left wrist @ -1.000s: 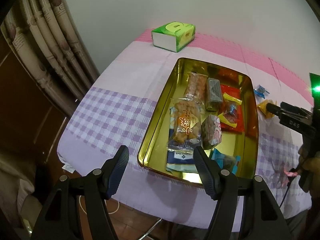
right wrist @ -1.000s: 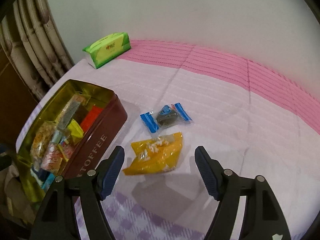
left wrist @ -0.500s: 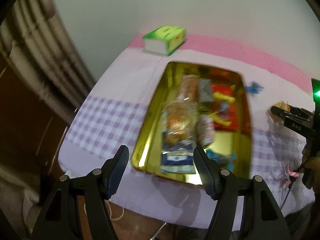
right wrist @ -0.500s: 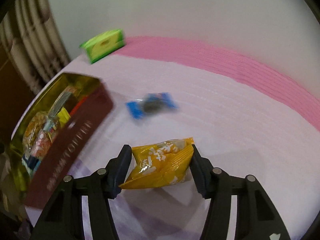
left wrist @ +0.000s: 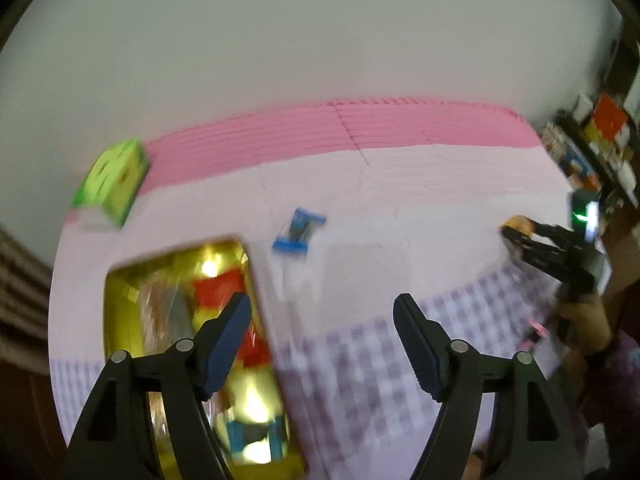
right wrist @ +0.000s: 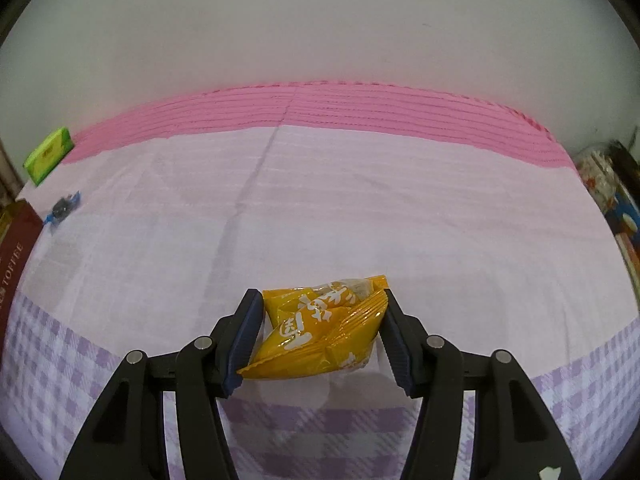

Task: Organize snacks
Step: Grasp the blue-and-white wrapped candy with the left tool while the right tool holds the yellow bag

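Between the 2 blue pads of the right tongs (right wrist: 318, 336) sits a yellow snack packet (right wrist: 320, 330), clamped on both sides and held above the cloth-covered counter (right wrist: 360, 208). Over at the left, the left tongs (left wrist: 322, 344) stand wide apart with nothing between them, above the gold tin (left wrist: 120, 280) of mixed snacks, though this view is blurred. A blue-wrapped candy (left wrist: 298, 231) lies on the cloth just beyond the tin's far corner, and a green box (left wrist: 112, 182) rests near the pink stripe.
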### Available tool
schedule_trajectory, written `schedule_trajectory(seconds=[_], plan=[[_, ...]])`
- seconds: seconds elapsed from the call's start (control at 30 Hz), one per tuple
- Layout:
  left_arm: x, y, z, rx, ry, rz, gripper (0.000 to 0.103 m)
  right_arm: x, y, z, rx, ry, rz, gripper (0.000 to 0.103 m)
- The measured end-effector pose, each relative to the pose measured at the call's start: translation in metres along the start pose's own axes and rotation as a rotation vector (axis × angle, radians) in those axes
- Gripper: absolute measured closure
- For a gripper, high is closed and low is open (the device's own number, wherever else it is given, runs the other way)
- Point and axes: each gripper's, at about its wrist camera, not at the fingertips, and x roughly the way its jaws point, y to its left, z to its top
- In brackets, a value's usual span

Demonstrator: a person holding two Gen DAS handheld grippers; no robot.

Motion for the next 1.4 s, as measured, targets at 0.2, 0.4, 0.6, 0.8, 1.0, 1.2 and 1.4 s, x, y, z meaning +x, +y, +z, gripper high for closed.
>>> schedule_trajectory(seconds=[0.2, 0.4, 0.6, 0.8, 1.0, 1.2, 1.4], plan=[[0.076, -0.017, 0.045, 0.212, 0.111, 0.022, 0.029, 0.001, -0.003, -0.001, 0.014, -0.027, 0.031, 0.048], [0.13, -0.007, 0.064, 0.261, 0.214, 0.017, 0.036, 0.0, -0.016, -0.005, 0.054, -0.029, 0.09, 0.047], [0.172, 0.008, 0.059, 0.25, 0.328, 0.003, 0.061, -0.001, -0.015, -0.006, 0.052, -0.03, 0.111, 0.047], [0.166, 0.016, 0.055, 0.109, 0.288, -0.038, 0.077, 0.001, -0.015, -0.006, 0.054, -0.023, 0.112, 0.046], [0.101, -0.009, 0.024, -0.037, 0.166, -0.084, 0.077, 0.003, -0.013, -0.005, 0.047, -0.018, 0.1, 0.046], [0.031, -0.038, -0.025, -0.114, 0.085, -0.041, 0.077, 0.004, -0.012, -0.006, 0.042, -0.015, 0.092, 0.045], [-0.016, -0.021, -0.068, -0.222, 0.047, 0.017, 0.077, 0.005, -0.008, -0.007, 0.025, -0.009, 0.08, 0.042]])
